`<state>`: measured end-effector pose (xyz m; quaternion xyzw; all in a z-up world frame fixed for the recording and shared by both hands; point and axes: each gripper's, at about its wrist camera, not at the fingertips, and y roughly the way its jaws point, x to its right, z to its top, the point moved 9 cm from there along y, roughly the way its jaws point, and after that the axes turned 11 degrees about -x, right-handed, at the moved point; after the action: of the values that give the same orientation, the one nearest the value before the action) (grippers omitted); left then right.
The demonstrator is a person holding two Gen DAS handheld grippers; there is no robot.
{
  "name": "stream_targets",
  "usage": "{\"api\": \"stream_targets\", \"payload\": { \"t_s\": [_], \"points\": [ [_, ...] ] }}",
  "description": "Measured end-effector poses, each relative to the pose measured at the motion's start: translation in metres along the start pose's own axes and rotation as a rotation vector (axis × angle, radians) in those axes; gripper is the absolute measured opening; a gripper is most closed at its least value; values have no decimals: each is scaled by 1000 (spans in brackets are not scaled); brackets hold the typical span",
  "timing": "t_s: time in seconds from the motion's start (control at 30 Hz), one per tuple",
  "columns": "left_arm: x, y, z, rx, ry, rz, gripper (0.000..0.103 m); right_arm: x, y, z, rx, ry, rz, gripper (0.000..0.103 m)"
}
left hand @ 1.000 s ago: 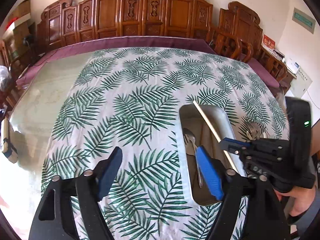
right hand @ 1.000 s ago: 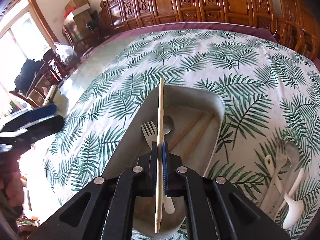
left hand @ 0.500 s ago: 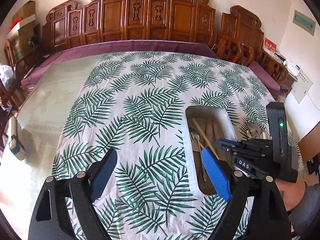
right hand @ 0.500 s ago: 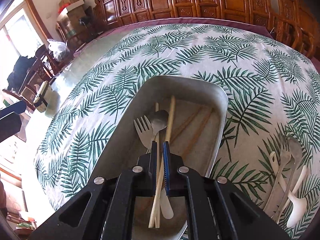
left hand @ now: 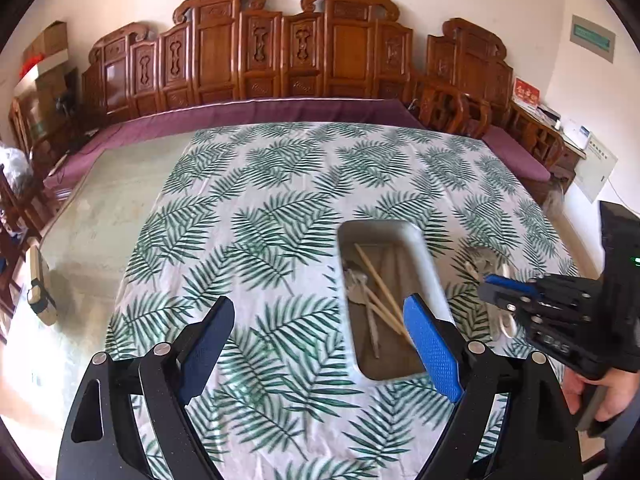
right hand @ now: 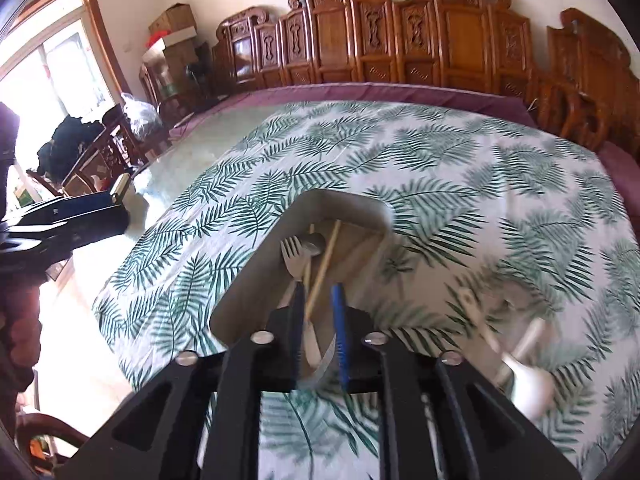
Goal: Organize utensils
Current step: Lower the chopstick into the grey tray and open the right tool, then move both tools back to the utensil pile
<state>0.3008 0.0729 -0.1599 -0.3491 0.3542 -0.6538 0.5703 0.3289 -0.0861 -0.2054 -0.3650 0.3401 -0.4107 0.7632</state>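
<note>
Leaf-print cloth (left hand: 280,208) covers the bench; carved wooden chairs (left hand: 288,52) line the wall. The centre tray (right hand: 260,280) holds chopsticks (right hand: 324,268) and a fork (right hand: 294,256). The left gripper (left hand: 320,344) gapes empty; the right gripper (right hand: 318,320), its jaws just opening, holds nothing.

Big table (left hand: 92,216), pale glossy top, purple edging along far side. White cloth with green leaf print (left hand: 288,184) covers middle and right part; left strip of tabletop bare. Grey oblong tray (left hand: 424,264) lies on cloth, right of centre, long side running near to far. Loose spoons and a fork (right hand: 516,352) lie on cloth just right of tray, blurred. Small beige-and-dark object (left hand: 38,292) sits at left table edge, cannot tell what.
</note>
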Motion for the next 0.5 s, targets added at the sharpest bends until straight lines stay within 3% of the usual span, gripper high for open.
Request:
{"api": "stream_targets", "payload": {
  "t_s": [0.43, 0.5],
  "points": [
    [93, 7, -24, 17, 101, -71, 83, 81, -61, -72, 41, 54, -120, 21],
    [105, 13, -27, 9, 109, -82, 83, 95, -67, -81, 53, 68, -132, 27]
  ]
}}
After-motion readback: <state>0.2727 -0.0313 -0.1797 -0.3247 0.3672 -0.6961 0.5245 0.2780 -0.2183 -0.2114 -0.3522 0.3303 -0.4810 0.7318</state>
